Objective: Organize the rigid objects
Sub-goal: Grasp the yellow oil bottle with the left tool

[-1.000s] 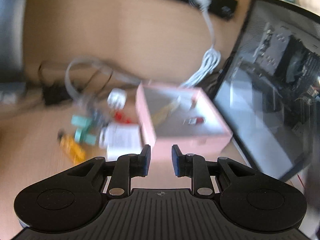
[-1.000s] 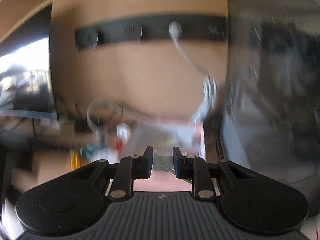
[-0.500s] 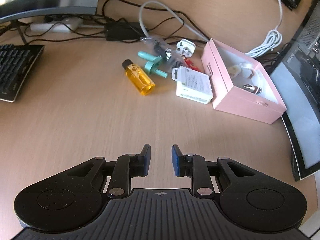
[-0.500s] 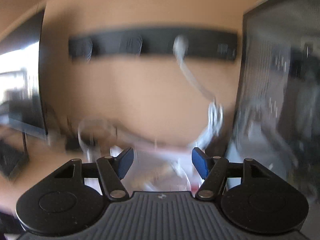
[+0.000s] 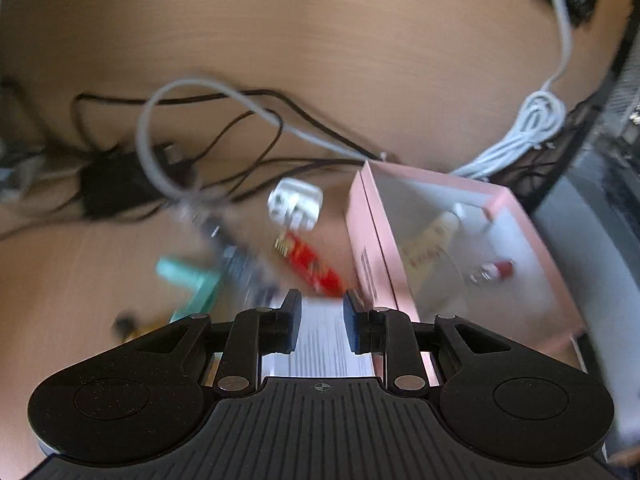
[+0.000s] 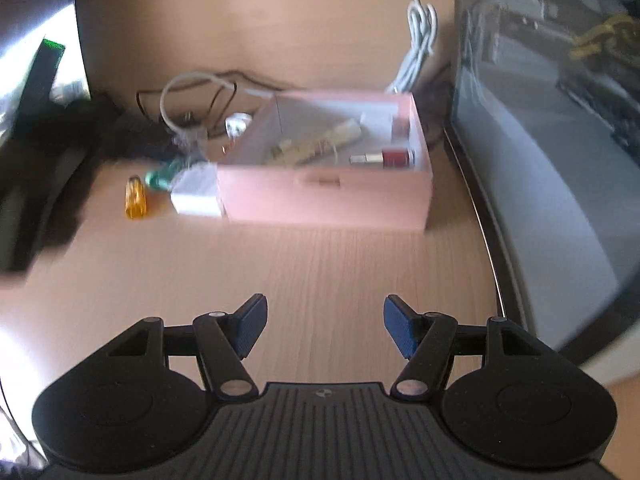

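Bare desk [image 6: 320, 264] in lower centre gives passage to pink box [image 6: 324, 200]; glass-sided case [image 6: 560, 160] walls frame right; clutter left.

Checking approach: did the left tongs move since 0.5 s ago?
Yes. The left tongs moved forward toward the pink box, now over the white box.

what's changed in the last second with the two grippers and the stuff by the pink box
The left gripper pulled back half a second ago and has now dropped in close over the white box, jaws narrow as before, gripping nothing. The right gripper opened wide, let go of the small thing it held, and backed away from the pink box. The loose items stayed put.
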Motion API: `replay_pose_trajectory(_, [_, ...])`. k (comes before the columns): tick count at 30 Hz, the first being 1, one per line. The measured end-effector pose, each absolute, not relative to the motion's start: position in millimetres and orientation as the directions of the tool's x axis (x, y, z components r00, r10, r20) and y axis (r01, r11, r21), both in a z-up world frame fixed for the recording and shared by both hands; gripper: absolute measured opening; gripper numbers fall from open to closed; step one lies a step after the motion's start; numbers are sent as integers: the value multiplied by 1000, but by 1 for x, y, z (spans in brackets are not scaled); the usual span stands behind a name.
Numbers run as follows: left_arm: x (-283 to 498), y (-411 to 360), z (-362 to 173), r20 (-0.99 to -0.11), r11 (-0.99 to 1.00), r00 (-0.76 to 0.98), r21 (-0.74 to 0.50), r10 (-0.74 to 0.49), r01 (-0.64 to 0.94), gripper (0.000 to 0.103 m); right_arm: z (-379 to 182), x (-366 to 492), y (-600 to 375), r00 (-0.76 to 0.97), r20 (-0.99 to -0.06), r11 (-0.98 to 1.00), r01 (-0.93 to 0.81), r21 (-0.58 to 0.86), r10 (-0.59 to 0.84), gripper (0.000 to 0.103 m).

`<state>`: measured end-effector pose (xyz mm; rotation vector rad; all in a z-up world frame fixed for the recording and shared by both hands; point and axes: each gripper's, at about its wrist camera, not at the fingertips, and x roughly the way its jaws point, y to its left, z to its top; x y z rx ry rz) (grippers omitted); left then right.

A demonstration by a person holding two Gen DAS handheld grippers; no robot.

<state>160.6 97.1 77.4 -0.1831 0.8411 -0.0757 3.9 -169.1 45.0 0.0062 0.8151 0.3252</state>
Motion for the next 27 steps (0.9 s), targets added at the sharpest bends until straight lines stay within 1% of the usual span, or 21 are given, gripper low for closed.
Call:
replay_pose_trajectory(4, [196, 89, 56, -779, 993, 619, -119, -103, 15, 25, 37, -18, -172, 629, -740, 954, -295, 55, 237, 65])
replay_pose_trajectory(6, [201, 87, 45, -807, 992, 577, -116, -123, 49, 22, 36, -25, -177, 633, -746, 955, -295, 18, 210, 65])
replay_pose_trajectory(11, [171, 99, 35, -820, 981, 538, -174, -194, 89, 21, 30, -21, -197, 608, -773, 971, -235, 45, 183, 65])
replay_pose_trajectory(14, [136, 107, 37, -824, 980, 533, -184, -194, 71, 21, 29, -12, -200, 598, -775, 969, -232, 80, 207, 65])
replay_pose_trajectory(19, [78, 133, 44, -810, 972, 560, -233, -174, -35, 21, 32, 3, -176, 597, -753, 941, -327, 86, 276, 65])
replay_pose_trajectory(23, [43, 161, 49, -805, 952, 564, -289, -184, -103, 22, 33, 16, -145, 576, -740, 898, -431, 85, 346, 65])
replay_pose_trajectory(25, [34, 177, 55, -793, 943, 596, -285, -130, -172, 22, 31, 22, -128, 559, -739, 873, -480, 81, 376, 65])
replay_pose_trajectory(27, [28, 193, 65, -761, 936, 646, -269, -63, -225, 22, 32, 26, -109, 532, -752, 855, -513, 79, 389, 65])
